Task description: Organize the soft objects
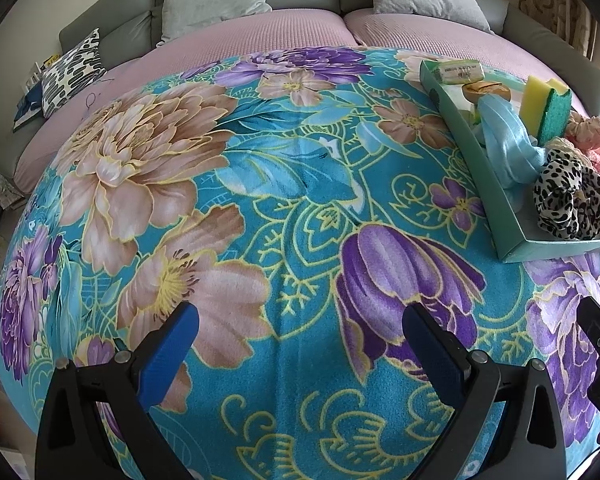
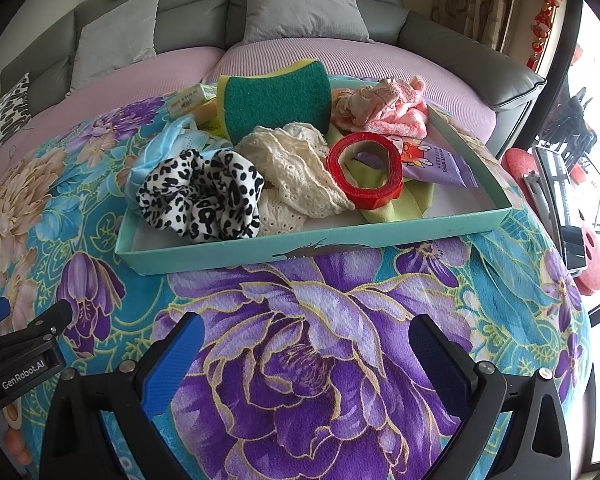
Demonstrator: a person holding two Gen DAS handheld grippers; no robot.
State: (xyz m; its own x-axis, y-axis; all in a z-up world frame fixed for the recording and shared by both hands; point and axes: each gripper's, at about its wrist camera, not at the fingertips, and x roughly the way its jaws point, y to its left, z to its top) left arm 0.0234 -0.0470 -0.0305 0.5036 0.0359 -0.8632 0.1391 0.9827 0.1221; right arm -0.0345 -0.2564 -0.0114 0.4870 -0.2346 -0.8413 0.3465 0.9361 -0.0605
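Both grippers hover over the floral blanket (image 2: 320, 340), jaws spread, holding nothing: left gripper (image 1: 300, 344), right gripper (image 2: 306, 356). Teal tray (image 2: 300, 246) lies on the blanket ahead of the right gripper. In it: leopard scrunchie (image 2: 200, 200), cream lace cloth (image 2: 296, 168), red tape roll (image 2: 366, 168), green sponge (image 2: 278, 98), pink cloth (image 2: 384, 106).

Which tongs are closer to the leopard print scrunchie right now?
Right. The right tongs face the leopard print scrunchie across the tray's near wall; the left tongs sit further off to its left. Both are open.
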